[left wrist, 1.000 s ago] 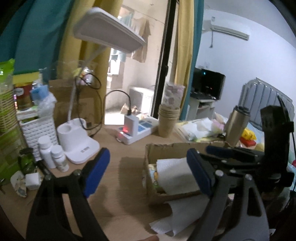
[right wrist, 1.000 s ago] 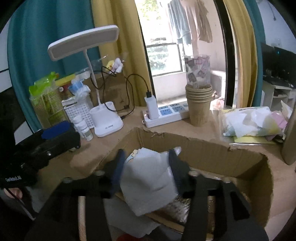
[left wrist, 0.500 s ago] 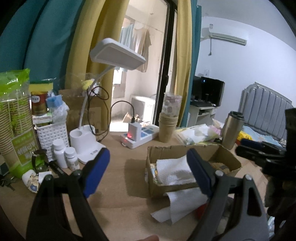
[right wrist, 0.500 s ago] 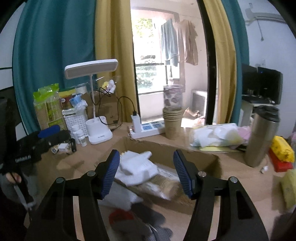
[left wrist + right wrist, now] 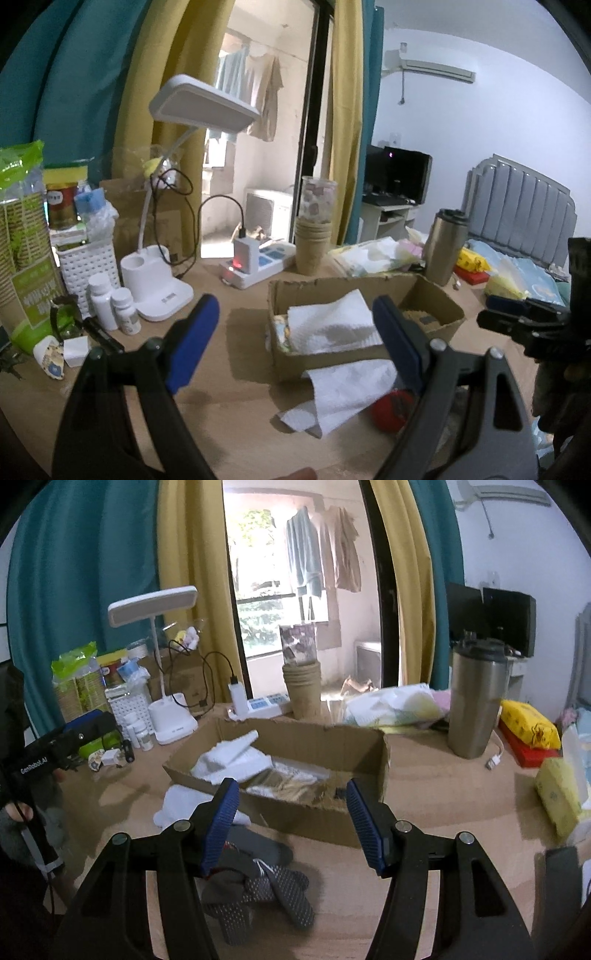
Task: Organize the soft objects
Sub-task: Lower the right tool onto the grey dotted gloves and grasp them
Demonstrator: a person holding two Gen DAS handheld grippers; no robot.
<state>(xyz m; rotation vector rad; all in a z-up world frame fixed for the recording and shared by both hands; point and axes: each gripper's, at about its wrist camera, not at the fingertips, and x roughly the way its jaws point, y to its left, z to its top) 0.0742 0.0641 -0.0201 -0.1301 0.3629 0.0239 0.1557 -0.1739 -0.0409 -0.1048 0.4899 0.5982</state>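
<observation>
A cardboard box (image 5: 343,286) (image 5: 314,738) stands on the wooden desk with a folded white towel (image 5: 328,325) (image 5: 231,757) lying inside its left end. A second white cloth (image 5: 347,395) (image 5: 181,806) lies on the desk against the box's front. Grey dotted socks (image 5: 266,886) are heaped just under my right gripper (image 5: 291,823), which is open and empty, held back from the box. My left gripper (image 5: 295,339) is open wide and empty, facing the box. A red soft thing (image 5: 391,408) shows partly behind its right finger.
A white desk lamp (image 5: 159,288), a power strip (image 5: 255,266), stacked paper cups (image 5: 312,243) and small white bottles (image 5: 110,306) stand behind and left of the box. At the right are a steel tumbler (image 5: 474,705) and yellow packs (image 5: 528,727).
The white towel that was between my right gripper's fingers over the box now lies in the box. The right gripper has drawn back towards me. The left gripper has backed off slightly.
</observation>
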